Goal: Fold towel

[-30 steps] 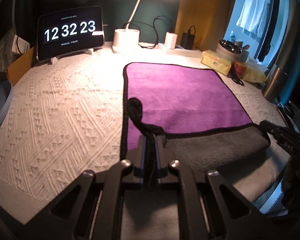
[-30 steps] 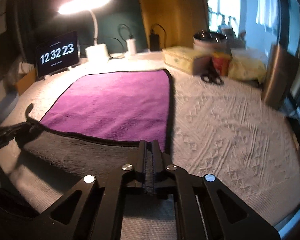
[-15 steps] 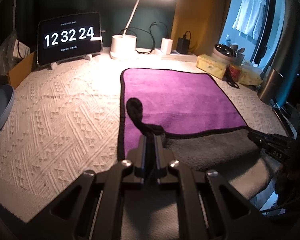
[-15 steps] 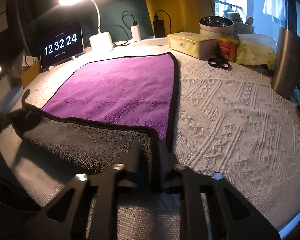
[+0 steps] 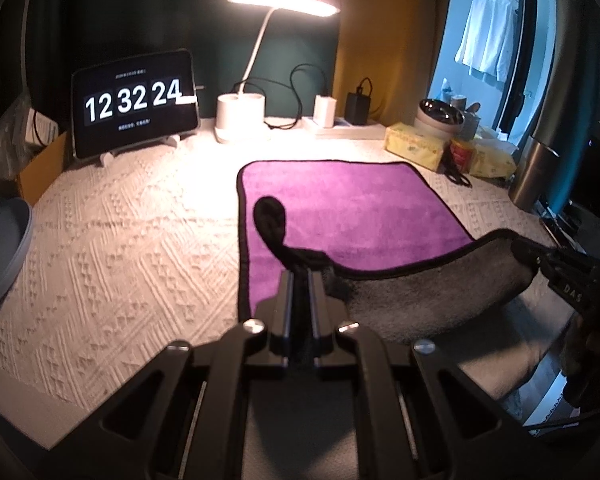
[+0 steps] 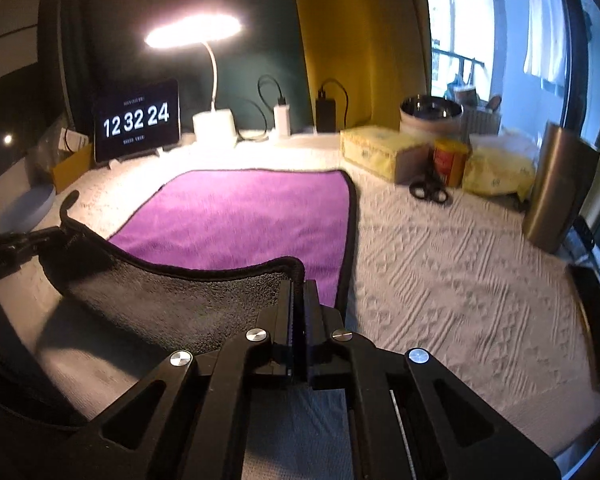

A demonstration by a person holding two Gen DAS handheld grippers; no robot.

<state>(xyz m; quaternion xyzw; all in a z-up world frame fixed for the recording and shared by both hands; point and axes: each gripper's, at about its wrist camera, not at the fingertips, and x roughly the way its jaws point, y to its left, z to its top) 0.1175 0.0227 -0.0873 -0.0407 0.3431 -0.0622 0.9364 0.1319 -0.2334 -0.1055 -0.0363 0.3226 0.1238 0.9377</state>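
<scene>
A purple towel (image 5: 340,204) with black trim and a grey underside lies on the white knitted cloth; it also shows in the right wrist view (image 6: 240,224). My left gripper (image 5: 299,276) is shut on the towel's near left corner, whose black hanging loop (image 5: 270,216) sticks up past the fingertips. My right gripper (image 6: 298,284) is shut on the near right corner. The near edge hangs lifted between both grippers, grey underside (image 6: 172,300) facing me. Each gripper shows at the edge of the other's view.
At the back stand a tablet clock (image 5: 134,102), a lit desk lamp (image 5: 240,118), chargers, yellow tissue packs (image 6: 376,148), a red can, scissors (image 6: 430,192) and a steel cup (image 6: 556,196). A grey plate (image 5: 0,248) sits far left. A dark phone (image 6: 598,320) lies right.
Both grippers have lifted the towel's near edge off the table and carried it a little toward the back. The grey underside now hangs higher and curves between them.
</scene>
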